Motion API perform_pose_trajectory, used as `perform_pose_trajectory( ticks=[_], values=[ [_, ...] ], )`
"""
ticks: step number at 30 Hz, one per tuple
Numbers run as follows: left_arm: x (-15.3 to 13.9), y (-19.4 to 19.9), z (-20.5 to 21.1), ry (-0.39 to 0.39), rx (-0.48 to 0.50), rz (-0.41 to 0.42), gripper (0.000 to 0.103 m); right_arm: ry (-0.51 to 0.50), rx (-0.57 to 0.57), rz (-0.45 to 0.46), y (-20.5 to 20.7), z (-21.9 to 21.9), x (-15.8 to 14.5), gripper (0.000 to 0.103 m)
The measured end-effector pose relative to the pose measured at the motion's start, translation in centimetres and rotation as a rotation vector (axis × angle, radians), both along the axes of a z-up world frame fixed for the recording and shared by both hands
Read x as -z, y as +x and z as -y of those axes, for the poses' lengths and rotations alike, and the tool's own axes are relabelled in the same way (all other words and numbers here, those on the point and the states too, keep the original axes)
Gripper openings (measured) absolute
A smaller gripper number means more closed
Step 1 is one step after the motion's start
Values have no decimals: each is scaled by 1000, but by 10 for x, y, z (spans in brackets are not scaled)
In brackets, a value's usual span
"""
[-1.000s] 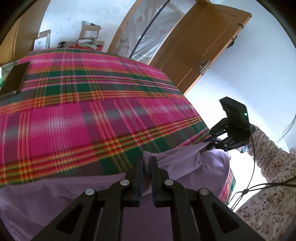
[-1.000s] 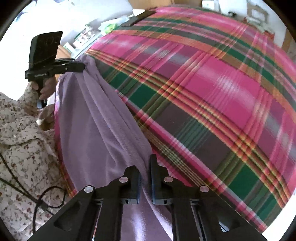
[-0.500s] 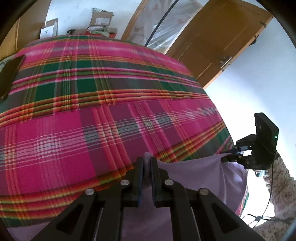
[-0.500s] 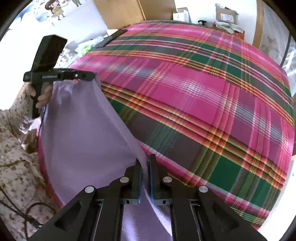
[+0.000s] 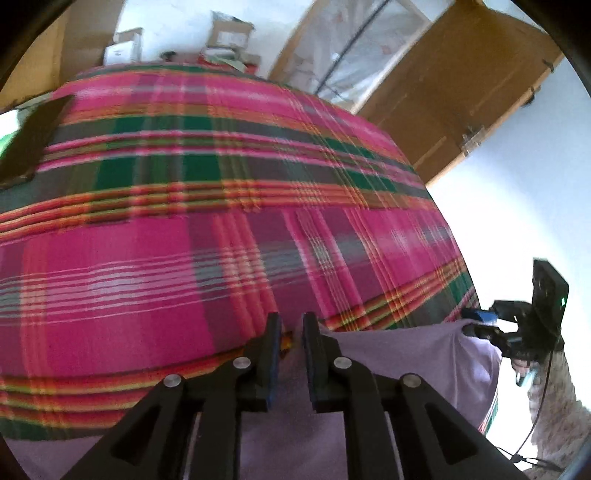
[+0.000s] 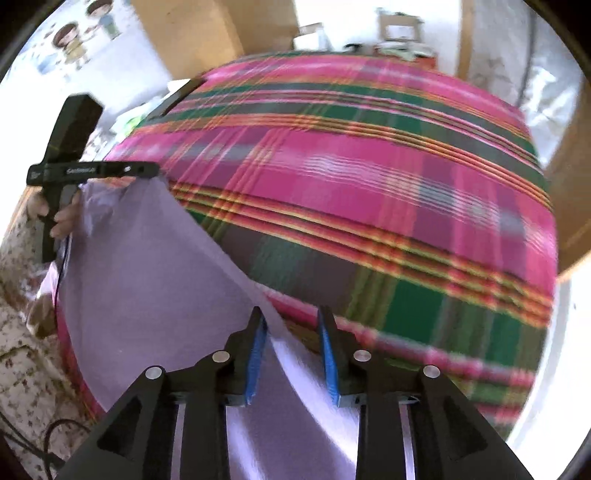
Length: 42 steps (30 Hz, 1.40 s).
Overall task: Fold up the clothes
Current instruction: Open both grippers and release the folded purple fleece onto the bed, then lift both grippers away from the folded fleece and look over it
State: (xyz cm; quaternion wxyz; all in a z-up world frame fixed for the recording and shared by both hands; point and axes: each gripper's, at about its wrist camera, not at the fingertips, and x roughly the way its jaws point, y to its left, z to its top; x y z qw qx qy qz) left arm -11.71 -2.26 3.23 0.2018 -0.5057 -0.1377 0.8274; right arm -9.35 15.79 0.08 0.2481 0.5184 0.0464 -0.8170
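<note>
While one lilac garment [image 6: 147, 295] is spread along the near edge of a bed covered by one plaid blanket [image 5: 184, 258], two grippers are seen over it. The jaws of the right gripper [image 6: 291, 325] have just been opening and now stand moderately apart, with the garment's edge lying slack between the two blue pads [image 6: 258, 350], against the left one but not pinched. The jaws of the left gripper [image 5: 290, 325] have just been opening too; a narrow gap is left between them, and cloth is seen in that gap without being visibly pressed. In the right wrist view the left gripper is seen from the side at the garment's far corner, carried by one hand [image 6: 64, 218] in a floral sleeve [image 6: 22, 350]. One dark flat object [image 5: 33, 136] lies at the blanket's far left, and several cardboard boxes [image 5: 229, 33] are stacked beyond the bed beside one wooden door [image 5: 461, 92].
</note>
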Motion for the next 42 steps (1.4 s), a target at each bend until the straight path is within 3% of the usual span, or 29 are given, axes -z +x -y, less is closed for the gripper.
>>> perform_pose_trajectory(
  ticks=[7,13,20,23,26,31,34,35,37,38,42],
  values=[
    [-14,35,5,12,-1,-19,19,-35,245,-105,51,-49,-20,31],
    [-10,72,-12,46,83,0,21,23,404,-158,99,-68,-9,31],
    [-7,116,-53,-32,260,-9,25,-58,780,-257,168,-127,-4,37],
    [-6,132,-71,-68,337,-18,26,-83,880,-262,185,-142,3,38],
    [-1,143,-82,-63,381,-3,26,-126,959,-235,192,-155,11,38],
    [5,156,-88,-72,404,10,26,-211,997,-175,186,-161,30,39],
    [5,162,-88,-72,411,16,27,-254,1020,-189,187,-163,34,38],
    [6,163,-88,-72,410,18,27,-254,1025,-199,187,-163,34,34],
    [6,166,-86,-70,406,19,27,-235,1026,-218,187,-161,33,12],
    [6,167,-85,-65,403,22,27,-220,1022,-230,187,-160,32,6],
    [7,171,-78,-45,387,35,27,-106,1045,-296,190,-158,22,1]
  ],
)
